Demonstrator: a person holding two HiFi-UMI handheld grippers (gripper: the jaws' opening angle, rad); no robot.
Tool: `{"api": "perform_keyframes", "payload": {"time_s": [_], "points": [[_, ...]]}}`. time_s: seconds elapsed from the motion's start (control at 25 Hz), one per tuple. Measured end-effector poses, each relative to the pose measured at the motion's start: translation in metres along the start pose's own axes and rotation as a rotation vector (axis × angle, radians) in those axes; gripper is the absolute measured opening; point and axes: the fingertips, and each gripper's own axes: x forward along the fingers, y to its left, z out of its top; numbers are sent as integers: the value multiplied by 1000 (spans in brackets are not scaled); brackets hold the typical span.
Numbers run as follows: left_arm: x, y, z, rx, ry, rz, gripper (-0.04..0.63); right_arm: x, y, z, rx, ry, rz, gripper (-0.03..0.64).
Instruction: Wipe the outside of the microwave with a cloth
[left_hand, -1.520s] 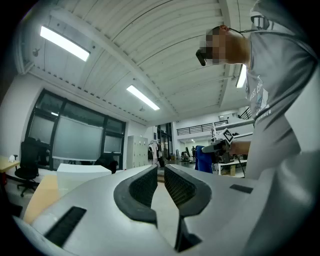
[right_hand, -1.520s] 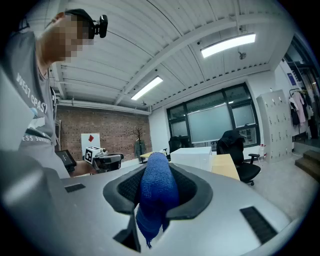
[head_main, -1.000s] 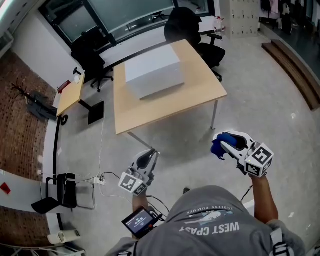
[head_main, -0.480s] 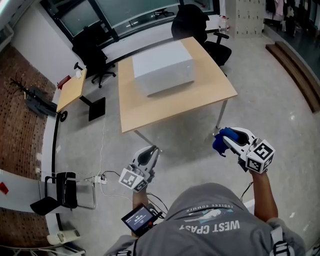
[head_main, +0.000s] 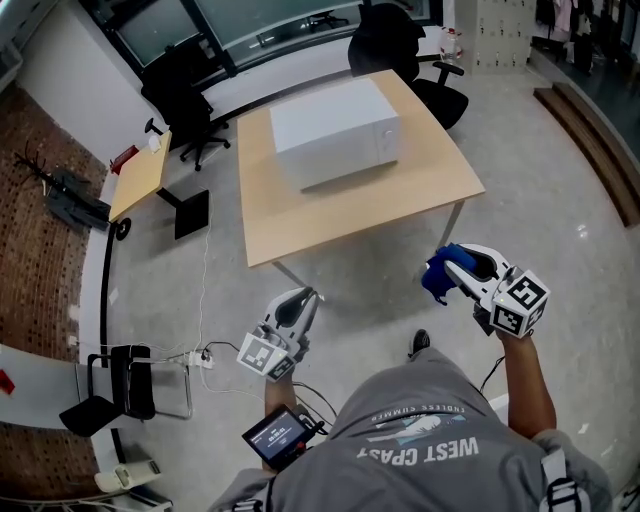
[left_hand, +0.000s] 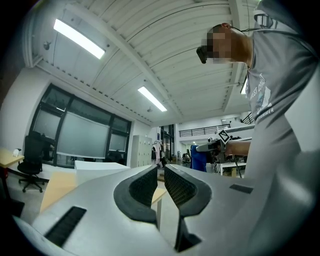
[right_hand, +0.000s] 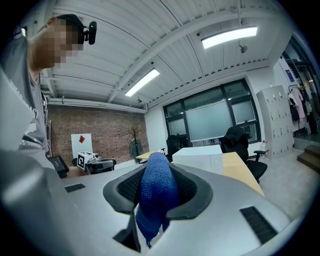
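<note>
The white microwave stands on a light wooden table ahead of me, and shows small in the right gripper view and the left gripper view. My right gripper is shut on a blue cloth, which bulges between its pads. It hangs in the air over the floor, short of the table's near right corner. My left gripper is shut with nothing in it, also over the floor before the table.
Black office chairs stand behind the table, another at the back left. A smaller desk sits left. A cable and power strip lie on the floor beside a black chair. A step runs along the right.
Both grippers and I have come closer to the table; the microwave and table appear larger and lower in the head view. Neither gripper's jaws changed.
</note>
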Motion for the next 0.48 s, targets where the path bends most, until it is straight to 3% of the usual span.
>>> {"api": "perform_keyframes", "payload": {"time_s": [0.48], "points": [[54, 72, -14, -17, 30, 56, 60, 77, -80, 7, 16, -4, 38, 129]]}}
